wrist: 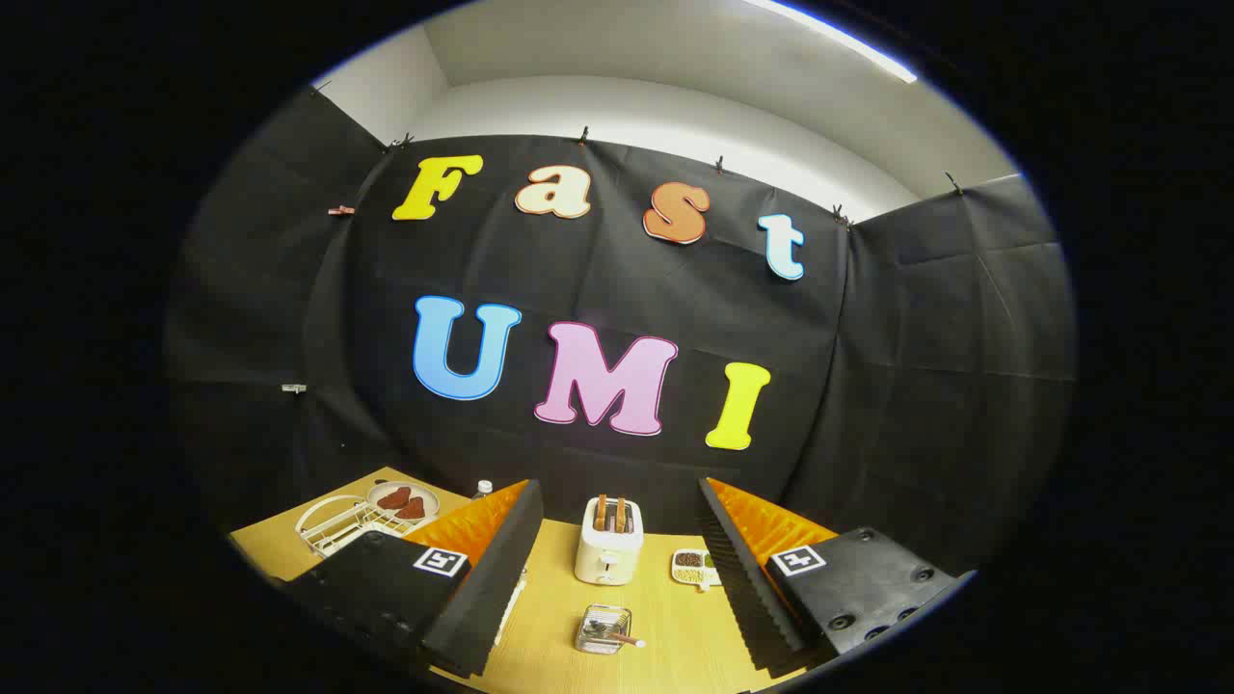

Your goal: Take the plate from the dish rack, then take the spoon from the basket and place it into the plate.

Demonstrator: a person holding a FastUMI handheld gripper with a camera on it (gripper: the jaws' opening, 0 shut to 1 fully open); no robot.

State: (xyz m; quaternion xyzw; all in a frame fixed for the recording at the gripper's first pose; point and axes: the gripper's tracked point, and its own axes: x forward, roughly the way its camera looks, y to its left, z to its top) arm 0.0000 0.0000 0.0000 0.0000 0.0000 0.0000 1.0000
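Looking down along your gripper (617,549), you face a wooden table (675,636) set against the booth's black cloth wall (868,386), with a white ceiling and a strip light (839,39) above it. The gripper's two fingers (492,569) stand wide apart and hold nothing; the table shows in the gap between them.

To the left of the left finger, you see a white wire dish rack (337,525) at the table's far corner, with the plate (403,499) resting in it at its right end, tilted, with two reddish-brown pieces on it. Just right of the plate, the cap of a bottle (484,488) peeks over the finger's top.

Between the fingers and beyond them stands a white toaster (608,545) with two slices upright in its slots. Just right of it lies a small divided tray (696,568) of dark and pale bits.

Nearer to you, just ahead of the fingers, sits the small wire basket (603,628). The spoon (617,635) lies inside it, its handle poking out over the right rim.
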